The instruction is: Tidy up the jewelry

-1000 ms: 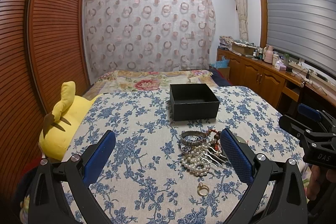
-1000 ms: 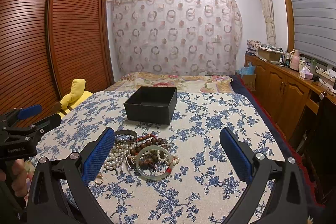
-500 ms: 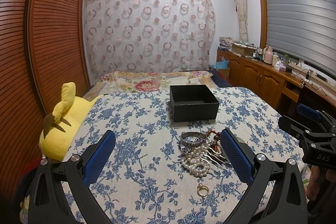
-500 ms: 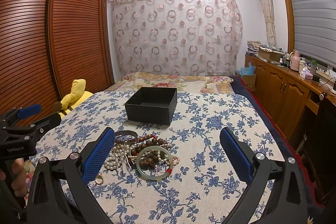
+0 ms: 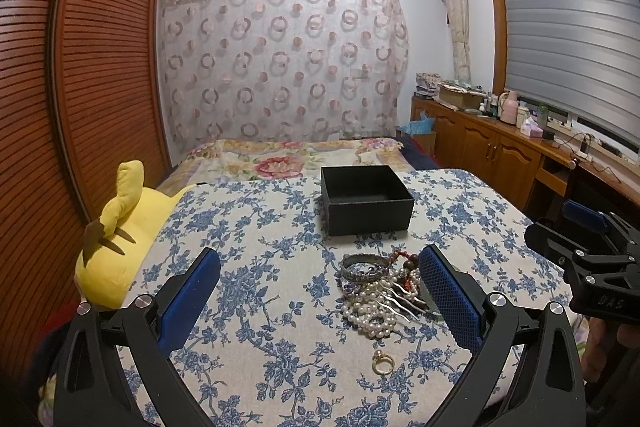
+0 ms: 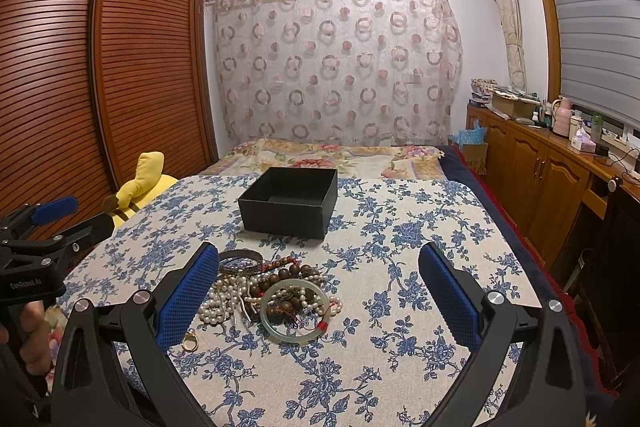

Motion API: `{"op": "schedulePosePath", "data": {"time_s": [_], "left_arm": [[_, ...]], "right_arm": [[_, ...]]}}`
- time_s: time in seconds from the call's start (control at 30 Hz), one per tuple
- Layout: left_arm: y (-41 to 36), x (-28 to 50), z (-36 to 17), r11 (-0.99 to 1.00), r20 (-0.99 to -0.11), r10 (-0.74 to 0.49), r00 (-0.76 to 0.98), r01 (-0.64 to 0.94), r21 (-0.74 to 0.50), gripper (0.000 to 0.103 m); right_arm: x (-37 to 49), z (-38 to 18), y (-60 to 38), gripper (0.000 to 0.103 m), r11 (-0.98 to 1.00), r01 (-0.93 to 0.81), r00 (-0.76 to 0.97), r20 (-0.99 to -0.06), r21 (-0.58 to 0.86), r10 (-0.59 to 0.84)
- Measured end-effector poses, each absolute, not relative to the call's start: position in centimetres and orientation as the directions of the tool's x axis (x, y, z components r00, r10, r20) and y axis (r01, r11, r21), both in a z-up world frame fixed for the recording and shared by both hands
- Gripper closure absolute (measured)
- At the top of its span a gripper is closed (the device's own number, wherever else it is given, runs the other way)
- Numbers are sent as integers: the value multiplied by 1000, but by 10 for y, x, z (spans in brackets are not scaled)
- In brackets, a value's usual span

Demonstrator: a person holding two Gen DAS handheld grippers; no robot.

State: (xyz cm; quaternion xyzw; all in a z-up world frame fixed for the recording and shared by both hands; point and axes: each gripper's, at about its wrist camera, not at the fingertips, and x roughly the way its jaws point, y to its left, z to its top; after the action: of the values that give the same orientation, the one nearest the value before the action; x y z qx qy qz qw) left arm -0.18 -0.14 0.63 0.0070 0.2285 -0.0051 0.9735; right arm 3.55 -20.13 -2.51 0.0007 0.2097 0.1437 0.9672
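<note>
In the left wrist view, the left hand-held gripper [image 5: 320, 291] hangs wide open and empty over the floral cloth surface [image 5: 248, 307]; the square black box [image 5: 366, 199] beyond holds nothing visible, and a pearl strand [image 5: 370, 311], metal bangle [image 5: 360, 263] and gold ring [image 5: 382, 363] lie heaped nearby. In the right wrist view, the right hand-held gripper [image 6: 318, 291] is likewise spread apart, a smooth jade bangle [image 6: 295, 311] resting atop wooden beads [image 6: 292, 273].

1. Cloth [image 6: 400, 267]: cream with a blue flower print.
2. Box [image 6: 288, 205]: plain black.
3. Bangle [image 6: 295, 311]: pale green, with a red tassel.
4. Pearls [image 5: 370, 311]: white.
5. Beads [image 6: 294, 273]: dark brown.
6. Ring [image 5: 383, 364]: gold.
7. Plush [image 5: 120, 239]: yellow with brown tips.
8. Fingers [image 6: 450, 293]: blue pads on black.
9. Curtain [image 6: 340, 63]: pale pink, ring pattern.
</note>
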Motion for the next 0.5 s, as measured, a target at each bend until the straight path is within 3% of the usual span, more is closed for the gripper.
{"op": "schedulePosePath", "data": {"time_s": [0.5], "left_arm": [[-5, -6, 18, 1000, -443, -10, 896, 17, 11, 6]], "right_arm": [[34, -25, -201, 2, 959, -278, 871, -405, 62, 278]]}}
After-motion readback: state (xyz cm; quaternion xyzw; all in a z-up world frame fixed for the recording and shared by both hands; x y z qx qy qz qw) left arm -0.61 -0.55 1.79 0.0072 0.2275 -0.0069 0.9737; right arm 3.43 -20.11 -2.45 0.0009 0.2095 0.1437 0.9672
